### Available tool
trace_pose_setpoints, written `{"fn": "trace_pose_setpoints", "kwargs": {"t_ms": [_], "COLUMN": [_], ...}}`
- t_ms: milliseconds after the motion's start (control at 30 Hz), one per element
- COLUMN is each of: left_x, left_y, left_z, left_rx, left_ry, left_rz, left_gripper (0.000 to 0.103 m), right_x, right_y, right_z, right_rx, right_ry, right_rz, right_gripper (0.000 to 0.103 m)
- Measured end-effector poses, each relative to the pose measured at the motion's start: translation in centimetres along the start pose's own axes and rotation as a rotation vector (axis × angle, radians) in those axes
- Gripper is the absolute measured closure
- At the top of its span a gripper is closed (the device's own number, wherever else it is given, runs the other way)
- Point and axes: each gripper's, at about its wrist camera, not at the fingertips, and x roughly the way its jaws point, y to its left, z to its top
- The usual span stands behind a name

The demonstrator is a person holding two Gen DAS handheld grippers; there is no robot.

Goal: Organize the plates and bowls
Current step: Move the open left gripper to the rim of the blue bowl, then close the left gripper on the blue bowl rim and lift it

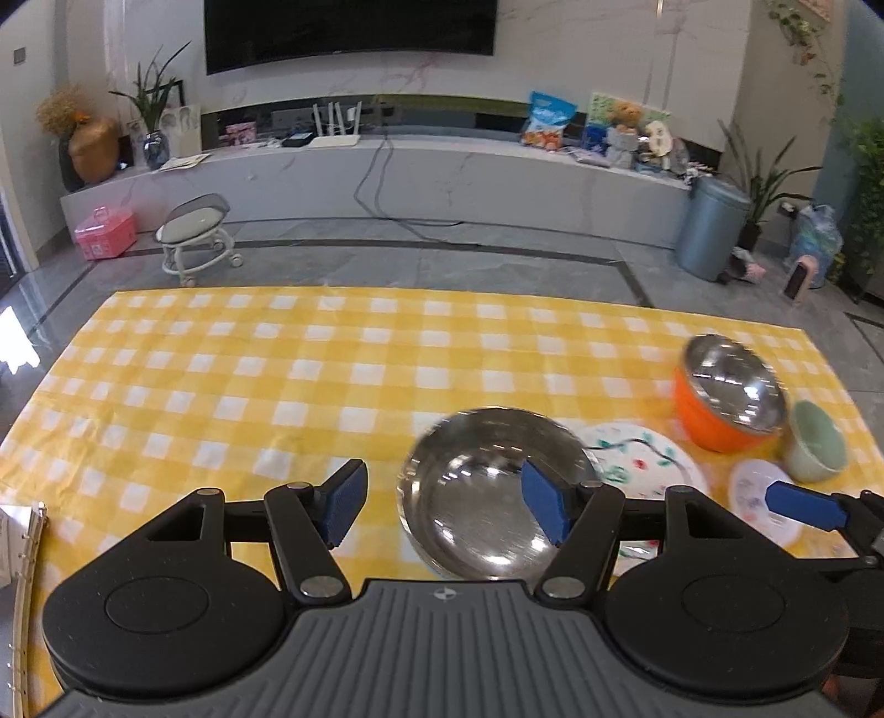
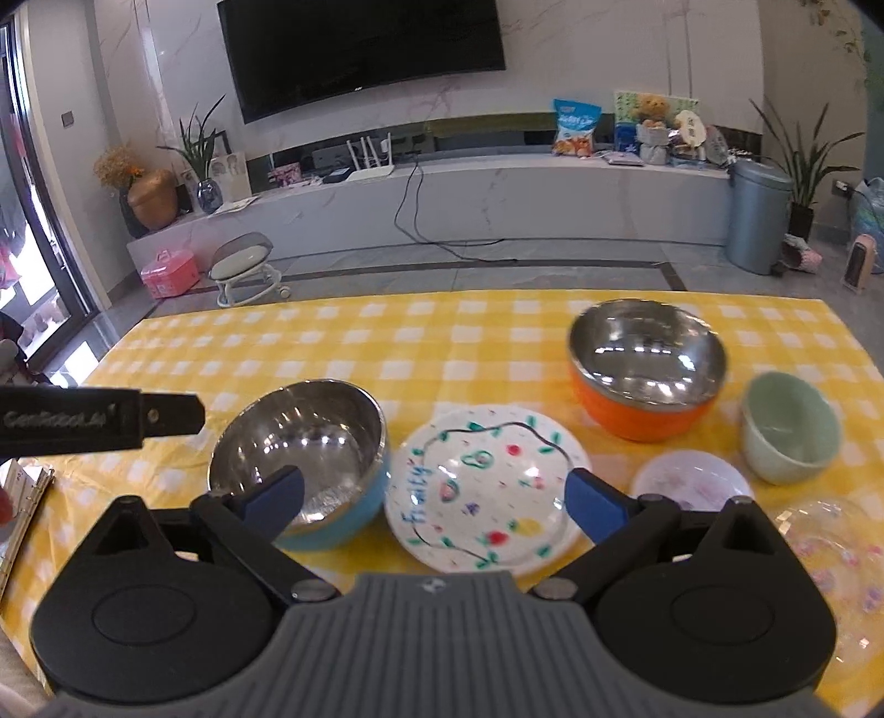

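Right wrist view: the right tongs [image 2: 433, 500] hang spread over the painted plate [image 2: 486, 489]; the left tongs [image 1: 445, 508], also spread, straddle the steel bowl [image 1: 486, 497] rim.

Beyond the checked tablecloth [image 2: 387, 342]: television [image 2: 359, 49], stool [image 2: 243, 265], bin [image 2: 757, 221].

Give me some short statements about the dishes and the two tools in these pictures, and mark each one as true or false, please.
1. The left tool is open and holds nothing. True.
2. The green cup sits inside the orange bowl. False: it stands beside it on the tablecloth.
3. The painted plate lies between the blue bowl and the orange bowl. True.
4. The right tool grips the painted plate. False: it is open, not touching it.
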Motion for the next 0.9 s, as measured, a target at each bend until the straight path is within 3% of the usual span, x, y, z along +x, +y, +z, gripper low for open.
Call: {"fn": "trace_pose_setpoints", "kwargs": {"t_ms": [233, 367, 433, 500, 667, 900], "left_x": [3.4, 4.7, 5.3, 5.7, 6.3, 6.8], "left_y": [2.6, 3.4, 3.5, 3.7, 3.4, 3.0], "left_z": [-0.2, -0.6, -0.8, -1.1, -1.7, -2.1], "left_rx": [-0.091, -0.125, -0.138, -0.153, -0.157, -0.140], "left_ry": [0.046, 0.064, 0.076, 0.091, 0.107, 0.115], "left_rz": [-0.007, -0.020, -0.018, -0.027, -0.046, -0.048], "left_gripper": [0.028, 0.028, 0.028, 0.034, 0.052, 0.076], "right_x": [3.5, 5.5, 6.1, 6.5, 7.5, 7.7], "right_y": [0.0, -0.4, -0.5, -0.4, 0.4, 0.8], "right_z": [1.3, 0.9, 0.6, 0.4, -0.3, -0.8], "right_rx": [0.044, 0.088, 0.101, 0.101, 0.077, 0.073], "right_ry": [0.012, 0.052, 0.076, 0.093, 0.133, 0.141], "right_rz": [0.033, 0.048, 0.056, 0.068, 0.079, 0.106], "right_gripper": [0.010, 0.021, 0.022, 0.022, 0.038, 0.052]}}
